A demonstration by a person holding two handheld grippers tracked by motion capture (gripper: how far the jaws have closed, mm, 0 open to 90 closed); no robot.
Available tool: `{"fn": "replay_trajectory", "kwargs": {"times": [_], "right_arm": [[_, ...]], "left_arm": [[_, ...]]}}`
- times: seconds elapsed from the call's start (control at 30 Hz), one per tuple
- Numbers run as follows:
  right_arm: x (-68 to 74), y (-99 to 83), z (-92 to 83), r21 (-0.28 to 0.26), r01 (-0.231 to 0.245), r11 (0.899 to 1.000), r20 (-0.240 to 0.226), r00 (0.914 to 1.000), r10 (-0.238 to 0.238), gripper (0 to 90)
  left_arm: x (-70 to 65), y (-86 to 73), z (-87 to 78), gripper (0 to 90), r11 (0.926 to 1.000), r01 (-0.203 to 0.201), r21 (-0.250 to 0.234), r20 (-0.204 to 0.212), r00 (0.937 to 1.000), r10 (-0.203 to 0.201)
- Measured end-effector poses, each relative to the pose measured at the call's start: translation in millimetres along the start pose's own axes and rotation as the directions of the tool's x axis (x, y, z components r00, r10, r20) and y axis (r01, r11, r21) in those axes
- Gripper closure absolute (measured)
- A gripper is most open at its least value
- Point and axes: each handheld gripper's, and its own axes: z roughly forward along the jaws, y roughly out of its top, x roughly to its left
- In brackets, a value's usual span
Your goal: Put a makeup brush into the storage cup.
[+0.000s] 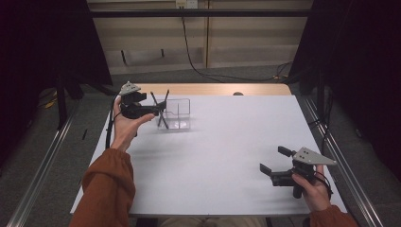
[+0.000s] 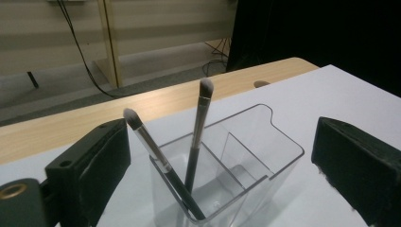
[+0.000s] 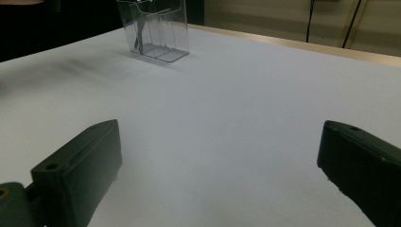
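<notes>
A clear plastic holder [image 1: 178, 113] [image 2: 279, 158] with several compartments stands at the far left of the white table [image 1: 227, 156]. Two dark makeup brushes stand in one compartment and cross each other: one [image 2: 152, 149] leans left, the other [image 2: 201, 118] leans right, bristles up. My left gripper [image 1: 158, 109] [image 2: 222, 142] is open, level with the brushes, its jaws wide apart either side of the holder and touching nothing. My right gripper [image 1: 274, 159] [image 3: 220, 142] is open above bare table at the near right, with the holder [image 3: 158, 28] far off.
A strip of wooden desk [image 1: 213, 89] [image 2: 156, 101] shows beyond the white table's far edge. Cables [image 1: 198, 66] run over the grey floor behind. Dark curtains hang at both sides. A metal rail [image 1: 331, 156] runs along the right edge.
</notes>
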Motion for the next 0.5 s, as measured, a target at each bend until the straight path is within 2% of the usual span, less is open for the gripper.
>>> {"fn": "replay_trajectory", "kwargs": {"times": [0.07, 0.3, 0.4, 0.5], "right_arm": [[0.0, 0.1, -0.6, -0.002, -0.005, 1.000, -0.002, 1.0000, 0.005, 0.0], [2.9, 0.7, -3.4, -0.008, 0.001, 1.000, 0.002, 1.0000, -0.001, 0.0], [4.1, 1.0, -3.9, -0.005, 0.006, 1.000, 0.003, 1.0000, -0.006, 0.0], [4.2, 1.3, -4.3, -0.011, -0.004, 1.000, 0.002, 1.0000, 0.004, 0.0]], "left_arm": [[-1.2, -0.9, -2.0, 4.0, 0.9999, 0.012, -0.007, 0.012, 0.9999, -0.012], [-4.9, -2.8, -13.0, 2.9, 0.9998, -0.008, -0.017, 0.014, 0.9999, 0.008], [-8.7, -4.3, -20.5, 2.8, 0.9991, -0.032, -0.028, 0.024, 0.9992, 0.033], [-14.0, -4.5, -25.3, 2.4, 0.9976, -0.062, -0.030, 0.009, 0.9980, 0.062]]}}
